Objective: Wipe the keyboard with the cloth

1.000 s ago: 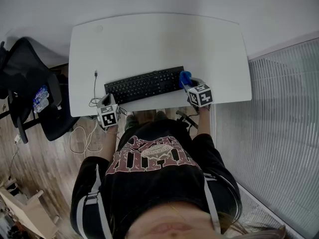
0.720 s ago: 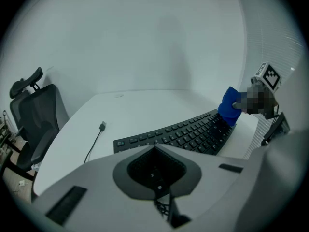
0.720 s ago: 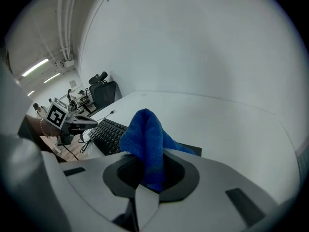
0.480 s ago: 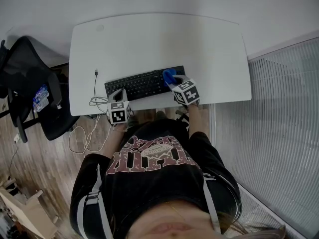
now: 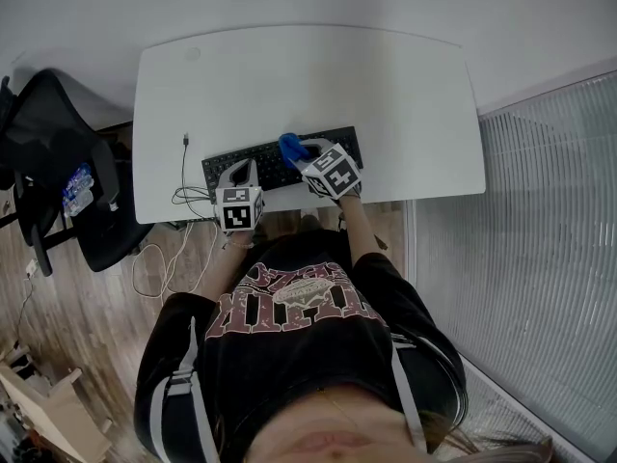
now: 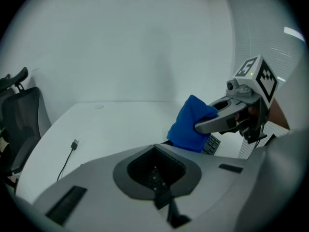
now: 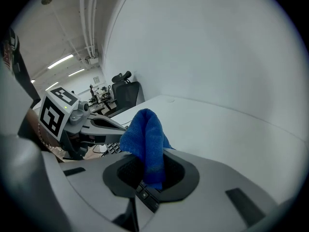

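A black keyboard [image 5: 275,165] lies near the front edge of the white desk [image 5: 308,75]. My right gripper [image 5: 295,152] is shut on a blue cloth [image 5: 288,145], which it holds down on the keys around the keyboard's middle. In the right gripper view the cloth [image 7: 145,134] stands bunched up out of the shut jaws. My left gripper [image 5: 239,174] rests on the keyboard's left end, shut with nothing in it. In the left gripper view, keys show through the gap behind its tips [image 6: 157,170], and the cloth [image 6: 188,124] sits just ahead at the right.
A thin cable with a USB plug [image 5: 183,167] runs across the desk left of the keyboard and down to the wooden floor. A black office chair [image 5: 58,181] stands at the left. A ribbed glass partition [image 5: 521,249] runs along the right.
My right gripper has slid the cloth leftward along the keyboard, from its right end to about the middle. My left gripper has moved right and forward, from the desk edge onto the keyboard's left end.
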Motion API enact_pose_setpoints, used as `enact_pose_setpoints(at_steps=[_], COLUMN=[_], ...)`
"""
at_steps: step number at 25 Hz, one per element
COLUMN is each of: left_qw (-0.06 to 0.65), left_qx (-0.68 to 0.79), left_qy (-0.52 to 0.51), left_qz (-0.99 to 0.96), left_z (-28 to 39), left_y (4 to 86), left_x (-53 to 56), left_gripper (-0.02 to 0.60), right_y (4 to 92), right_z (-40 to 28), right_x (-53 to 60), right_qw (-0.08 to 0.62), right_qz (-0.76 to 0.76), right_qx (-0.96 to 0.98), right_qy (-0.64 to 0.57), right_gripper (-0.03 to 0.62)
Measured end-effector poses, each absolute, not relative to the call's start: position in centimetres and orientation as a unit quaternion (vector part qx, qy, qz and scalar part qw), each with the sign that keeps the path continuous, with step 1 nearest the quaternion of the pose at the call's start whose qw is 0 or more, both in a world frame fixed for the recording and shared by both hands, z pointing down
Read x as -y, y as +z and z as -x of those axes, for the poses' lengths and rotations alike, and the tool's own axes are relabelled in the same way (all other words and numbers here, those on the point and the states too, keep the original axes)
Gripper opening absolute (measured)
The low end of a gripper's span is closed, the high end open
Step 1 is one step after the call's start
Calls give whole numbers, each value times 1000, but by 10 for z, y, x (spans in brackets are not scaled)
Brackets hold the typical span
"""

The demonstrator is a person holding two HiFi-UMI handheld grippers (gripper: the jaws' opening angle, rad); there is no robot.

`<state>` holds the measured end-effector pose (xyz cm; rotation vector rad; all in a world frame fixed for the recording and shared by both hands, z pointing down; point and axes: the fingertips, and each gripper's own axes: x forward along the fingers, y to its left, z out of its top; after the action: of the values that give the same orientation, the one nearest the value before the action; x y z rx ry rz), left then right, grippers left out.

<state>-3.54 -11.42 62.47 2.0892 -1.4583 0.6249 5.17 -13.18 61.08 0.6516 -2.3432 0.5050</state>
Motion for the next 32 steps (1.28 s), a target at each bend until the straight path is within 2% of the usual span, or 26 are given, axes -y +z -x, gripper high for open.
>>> enact_pose_setpoints(at_steps=[11, 32], left_qw=[239, 122], left_qx=[548, 580], left_qy=[181, 86], left_qz=[-781, -801], left_z=[33, 54], left_y=[580, 443], left_x=[134, 179], left_gripper=[35, 35], right_y=[583, 456], right_z=[-6, 26], right_x=[138, 178], right_qw=[297, 214], right_qz=[-218, -234], right_qx=[915, 947], right_qy=[165, 45], right_gripper=[64, 64])
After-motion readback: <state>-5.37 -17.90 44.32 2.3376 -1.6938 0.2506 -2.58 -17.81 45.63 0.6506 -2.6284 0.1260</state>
